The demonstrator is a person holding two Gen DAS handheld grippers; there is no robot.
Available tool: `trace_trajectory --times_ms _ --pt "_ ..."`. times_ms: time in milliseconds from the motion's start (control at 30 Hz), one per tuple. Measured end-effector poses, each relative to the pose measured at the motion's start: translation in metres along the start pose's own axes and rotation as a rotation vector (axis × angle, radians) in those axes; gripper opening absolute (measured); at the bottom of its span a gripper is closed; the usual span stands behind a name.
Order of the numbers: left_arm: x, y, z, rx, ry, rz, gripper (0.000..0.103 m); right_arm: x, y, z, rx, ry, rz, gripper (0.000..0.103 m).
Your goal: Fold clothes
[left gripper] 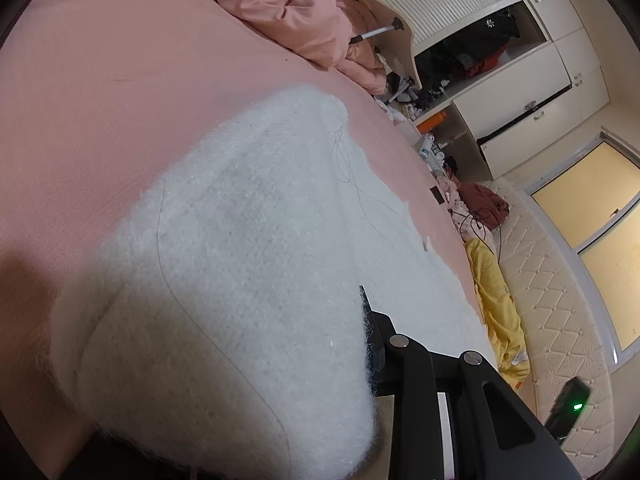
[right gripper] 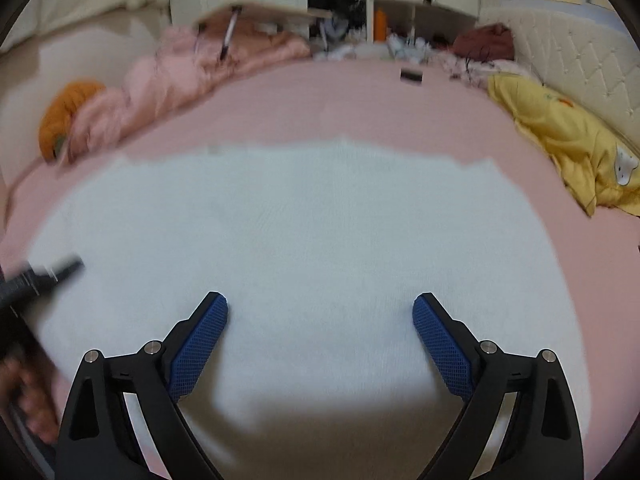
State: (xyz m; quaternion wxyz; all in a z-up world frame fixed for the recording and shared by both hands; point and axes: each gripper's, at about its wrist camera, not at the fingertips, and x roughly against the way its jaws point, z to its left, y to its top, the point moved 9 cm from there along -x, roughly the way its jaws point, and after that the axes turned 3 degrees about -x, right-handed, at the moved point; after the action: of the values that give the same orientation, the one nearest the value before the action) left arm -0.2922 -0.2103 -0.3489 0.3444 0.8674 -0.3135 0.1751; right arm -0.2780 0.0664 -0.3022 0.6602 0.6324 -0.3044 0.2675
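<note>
Lying flat across the pink bed, the white sweater fills the middle of both views. The right hand-held gripper hovers over its near edge, blue pads spread wide, released. The left hand-held gripper is half buried in a raised fold; whether it grips, I cannot tell. No writing is readable.

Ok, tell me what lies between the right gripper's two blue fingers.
Only the fluffy white knitted garment, spread flat on the pink bedsheet. The right wrist view shows nothing else between the blue fingers.
</note>
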Motion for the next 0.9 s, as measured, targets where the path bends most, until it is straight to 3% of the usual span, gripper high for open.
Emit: trace_trajectory --times_ms 133,267,367,433,533,633,700,900 --pt "-0.001 0.002 0.002 -0.001 0.020 0.002 0.028 -0.014 0.002 0.000 0.012 -0.020 0.037 0.102" --pt "-0.002 0.008 -0.007 -0.070 0.105 0.037 0.028 0.009 0.001 -0.006 0.016 0.026 0.019 0.101" --pt "0.005 0.018 -0.034 -0.225 0.181 0.036 0.026 0.053 -0.014 -0.032 -0.071 0.068 -0.039 0.101" --pt "0.009 0.024 -0.055 -0.320 0.211 0.026 0.025 0.069 -0.029 -0.051 -0.153 0.096 -0.031 0.101" --pt "0.013 0.029 -0.094 -0.450 0.237 -0.001 0.025 0.091 -0.060 -0.091 -0.289 0.110 0.010 0.101" --pt "0.015 0.026 -0.136 -0.529 0.212 -0.017 0.025 0.103 -0.074 -0.117 -0.317 0.079 0.021 0.101" --pt "0.011 0.019 -0.173 -0.614 0.206 -0.021 0.025 0.109 -0.082 -0.132 -0.285 0.022 0.021 0.101" --pt "-0.022 -0.036 -0.263 -0.941 0.258 0.014 0.025 0.129 -0.089 -0.162 -0.366 0.053 -0.020 0.101"
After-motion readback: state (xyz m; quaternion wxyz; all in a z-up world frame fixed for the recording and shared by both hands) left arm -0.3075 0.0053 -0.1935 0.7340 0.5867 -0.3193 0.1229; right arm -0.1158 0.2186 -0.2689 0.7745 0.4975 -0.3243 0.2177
